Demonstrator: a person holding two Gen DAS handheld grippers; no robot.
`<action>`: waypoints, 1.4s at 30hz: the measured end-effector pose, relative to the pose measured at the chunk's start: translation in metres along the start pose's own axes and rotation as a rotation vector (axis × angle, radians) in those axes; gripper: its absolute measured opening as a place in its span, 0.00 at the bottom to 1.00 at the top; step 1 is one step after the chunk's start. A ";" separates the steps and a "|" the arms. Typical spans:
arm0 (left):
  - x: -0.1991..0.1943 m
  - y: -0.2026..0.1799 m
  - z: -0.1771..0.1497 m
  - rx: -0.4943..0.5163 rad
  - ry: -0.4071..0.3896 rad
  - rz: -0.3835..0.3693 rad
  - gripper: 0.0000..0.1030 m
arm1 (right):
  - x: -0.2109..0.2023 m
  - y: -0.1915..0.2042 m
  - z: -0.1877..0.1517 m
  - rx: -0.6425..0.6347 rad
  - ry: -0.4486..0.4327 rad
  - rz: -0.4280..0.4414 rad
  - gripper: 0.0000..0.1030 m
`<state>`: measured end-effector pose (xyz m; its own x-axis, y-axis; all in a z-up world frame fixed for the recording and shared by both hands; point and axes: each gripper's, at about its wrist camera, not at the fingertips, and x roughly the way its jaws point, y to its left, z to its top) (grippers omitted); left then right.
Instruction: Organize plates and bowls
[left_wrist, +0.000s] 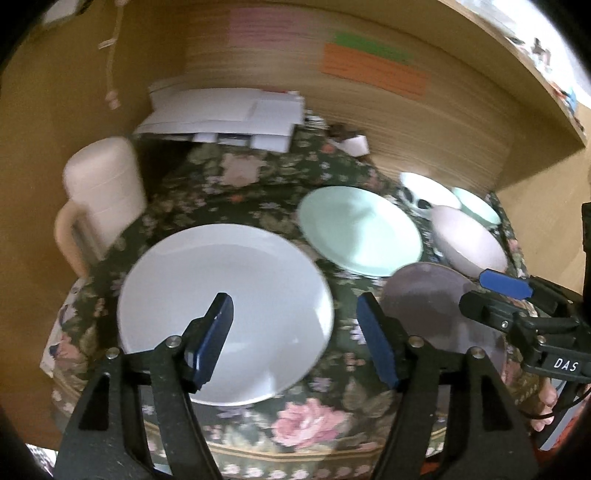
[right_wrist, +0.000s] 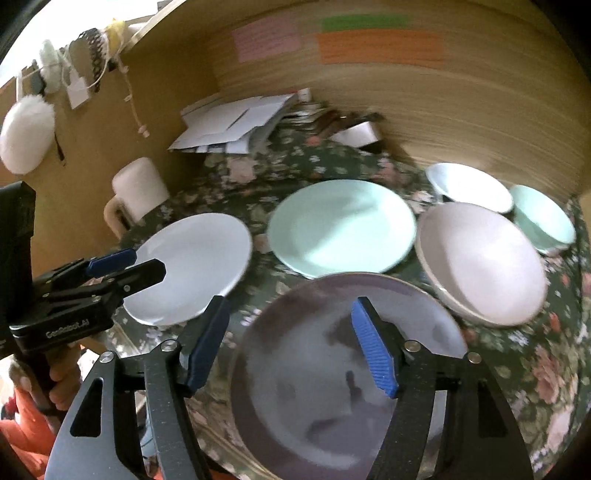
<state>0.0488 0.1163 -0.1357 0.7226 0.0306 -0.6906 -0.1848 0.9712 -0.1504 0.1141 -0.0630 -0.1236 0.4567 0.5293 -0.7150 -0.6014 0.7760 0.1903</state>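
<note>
- my left gripper (left_wrist: 293, 304) hangs open, empty, over the white plate (left_wrist: 225, 314)
- right gripper (right_wrist: 290, 310), same deal, over the grey plate (right_wrist: 343, 373)
- mint plate (right_wrist: 341, 227) and three bowls (right_wrist: 480, 262) sit behind on the floral tablecloth (right_wrist: 546, 350)

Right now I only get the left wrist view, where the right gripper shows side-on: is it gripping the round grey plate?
Observer: No. The jaws of the right gripper stand open, pressing on nothing; the round grey plate lies behind them.
Operator: And the mint-green shape behind the pale pink bowl, plate or bowl?
Observer: A small mint-green bowl, upright, right of the pale pink bowl and next to the white bowl.
</note>
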 end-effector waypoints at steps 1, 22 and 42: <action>0.000 0.005 0.000 -0.008 0.001 0.009 0.67 | 0.004 0.003 0.002 -0.005 0.007 0.007 0.64; 0.037 0.111 -0.018 -0.165 0.112 0.135 0.67 | 0.102 0.049 0.027 -0.071 0.198 0.085 0.64; 0.054 0.120 -0.016 -0.162 0.146 0.056 0.44 | 0.146 0.049 0.038 -0.025 0.280 0.083 0.36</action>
<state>0.0555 0.2310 -0.2024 0.6065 0.0378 -0.7942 -0.3350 0.9180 -0.2121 0.1765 0.0652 -0.1928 0.2089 0.4724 -0.8563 -0.6462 0.7239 0.2417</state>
